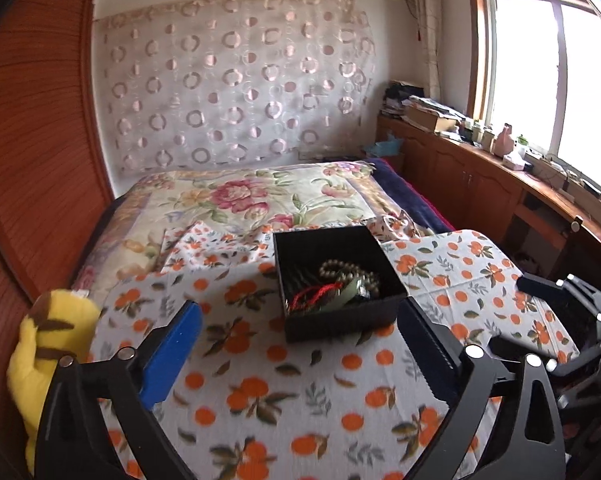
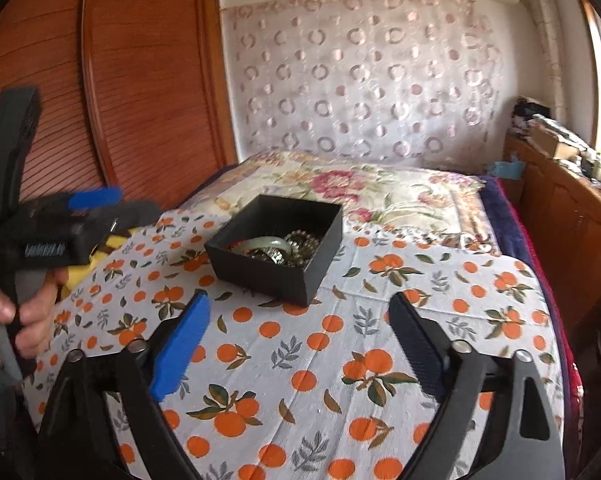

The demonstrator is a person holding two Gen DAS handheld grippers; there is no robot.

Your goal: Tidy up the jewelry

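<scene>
The black box [image 1: 336,280] sat on the orange-print cloth [image 1: 292,396] spread over the bed, just ahead of both grippers. Inside it lay a tangle: a string of small brownish beads [image 1: 348,270], a pale green bangle [image 2: 266,245], and a red cord [image 1: 312,295] looped under them.

The left gripper [image 1: 300,352] was spread wide and held nothing, its 2 fingers framing the near wall of the box without touching it. The right gripper [image 2: 300,340] was likewise spread and bare, a little back from the box.

The beads looked light and limp, likely to sag and snag on the cord if lifted from 1 end; pinching a bunched section near the middle seemed safer. The bangle appeared stiff, smooth and probably brittle, so it would want a firm pinch across its rim, not a glancing one. The box itself seemed light and rigid, and could slide on the soft cloth if nudged.
</scene>
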